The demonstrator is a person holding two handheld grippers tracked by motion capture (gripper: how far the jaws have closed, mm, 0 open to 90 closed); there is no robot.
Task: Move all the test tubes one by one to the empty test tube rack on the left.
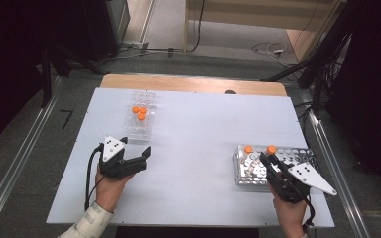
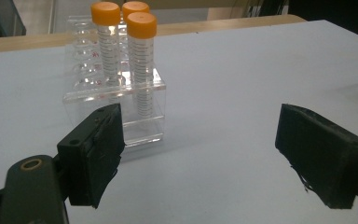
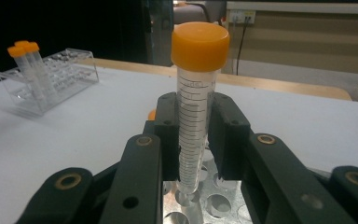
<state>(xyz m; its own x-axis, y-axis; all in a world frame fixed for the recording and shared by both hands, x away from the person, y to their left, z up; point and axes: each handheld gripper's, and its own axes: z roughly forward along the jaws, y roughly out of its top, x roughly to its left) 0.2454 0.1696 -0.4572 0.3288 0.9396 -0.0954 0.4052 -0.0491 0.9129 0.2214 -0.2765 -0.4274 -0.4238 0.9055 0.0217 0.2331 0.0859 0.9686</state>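
Observation:
My right gripper [image 1: 267,159] [image 3: 193,135] is shut on a clear graduated tube with an orange cap [image 3: 199,93] [image 1: 271,148]. It holds the tube upright, its tip just above a hole of the perforated metal rack [image 1: 297,156] [image 3: 216,205]. A second orange-capped tube [image 1: 248,148] stands in that rack's far left corner. My left gripper [image 1: 136,147] [image 2: 200,140] rests open on the white table [image 1: 193,129], with nothing between its pads. Just beyond it is a clear plastic rack [image 1: 140,131] [image 2: 114,95] with three orange-capped tubes [image 1: 140,112] [image 2: 142,56] in it.
The clear rack [image 3: 63,77] also appears far left in the right gripper view. A wooden strip [image 1: 193,83] runs along the table's far edge, with floor and cables [image 1: 268,48] behind. Metal rails [image 1: 335,163] flank the table.

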